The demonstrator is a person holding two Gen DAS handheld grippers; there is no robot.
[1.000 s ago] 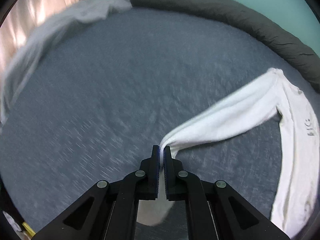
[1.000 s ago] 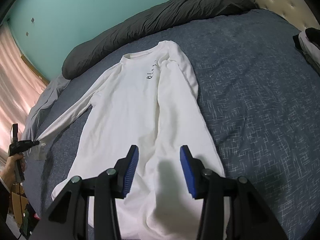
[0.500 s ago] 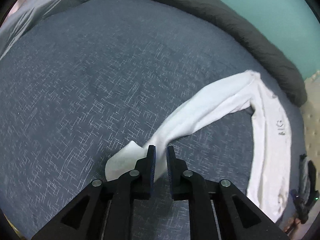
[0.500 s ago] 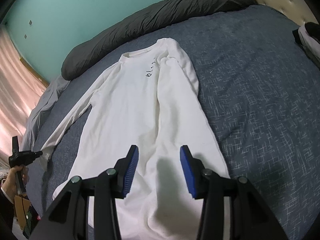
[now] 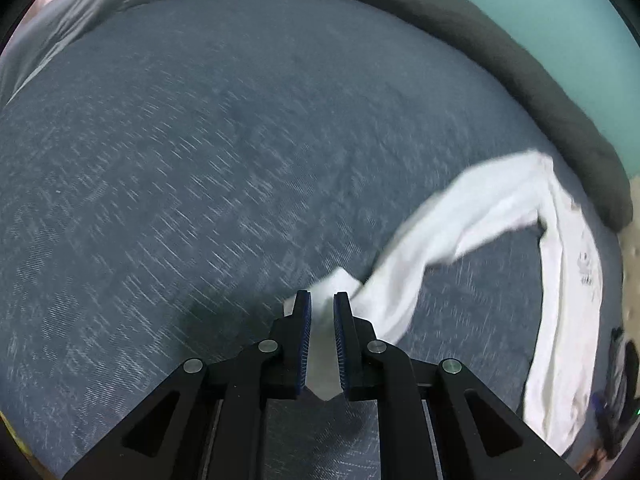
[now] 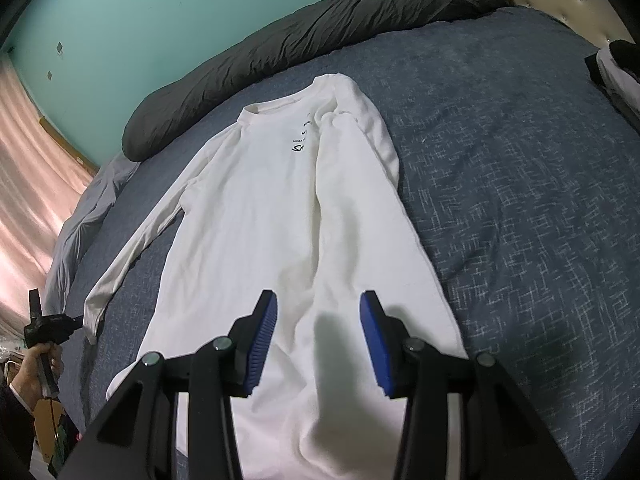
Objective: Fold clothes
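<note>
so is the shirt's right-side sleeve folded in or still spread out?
Folded in: that sleeve lies over the white shirt body, down from the shoulder. The other sleeve stretches out across the bed.

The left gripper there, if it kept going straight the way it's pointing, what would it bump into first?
Most likely the white shirt's sleeve cuff, which lies between the slightly parted fingers of the left gripper. Just past it is the blue bedspread. Depth is hard to judge in this blurred view.

White long-sleeve shirt (image 6: 280, 216) lies flat, face up on the blue bedspread (image 6: 520, 184), collar toward the dark pillow roll (image 6: 304, 40). Small black chest print. One sleeve folded over the body, other sleeve (image 5: 440, 240) stretched sideways.
</note>
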